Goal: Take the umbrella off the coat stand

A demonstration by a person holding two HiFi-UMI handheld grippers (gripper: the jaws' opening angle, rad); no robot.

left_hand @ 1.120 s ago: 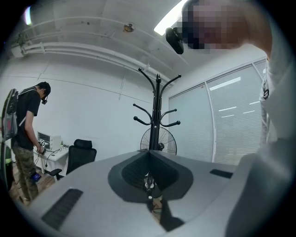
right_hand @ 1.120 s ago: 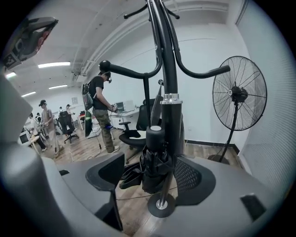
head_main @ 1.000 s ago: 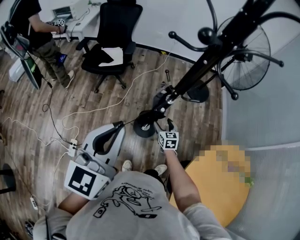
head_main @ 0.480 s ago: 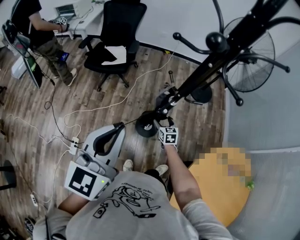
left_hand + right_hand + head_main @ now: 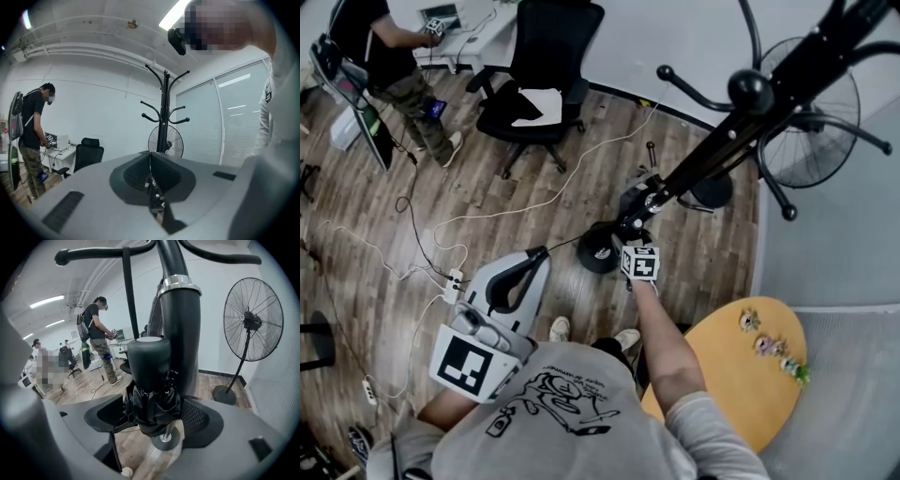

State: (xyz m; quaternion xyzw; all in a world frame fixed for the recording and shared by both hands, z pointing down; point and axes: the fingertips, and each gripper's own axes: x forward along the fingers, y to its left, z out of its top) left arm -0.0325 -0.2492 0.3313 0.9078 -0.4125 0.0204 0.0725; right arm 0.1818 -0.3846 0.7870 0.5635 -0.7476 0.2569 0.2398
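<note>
A folded black umbrella (image 5: 152, 397) hangs by its strap against the pole of the black coat stand (image 5: 180, 333), low down near the stand's round base (image 5: 598, 251). In the head view the umbrella (image 5: 639, 199) shows as a dark bundle beside the pole. My right gripper (image 5: 157, 419) is open; its jaws have just been opening and now straddle the umbrella's lower end without pressing on it. Its marker cube (image 5: 639, 262) sits just before the stand. My left gripper (image 5: 542, 253) is held low at the left, jaws shut on nothing, pointing toward the coat stand (image 5: 164, 117).
A pedestal fan (image 5: 811, 122) stands behind the coat stand by the frosted glass wall. A black office chair (image 5: 534, 94) and a person at a desk (image 5: 394, 66) are at the back left. White cables (image 5: 441, 272) run over the wooden floor. A round wooden table (image 5: 741, 375) is at my right.
My right gripper has moved in closer to the umbrella at the stand's pole. The left gripper has stayed where it was.
</note>
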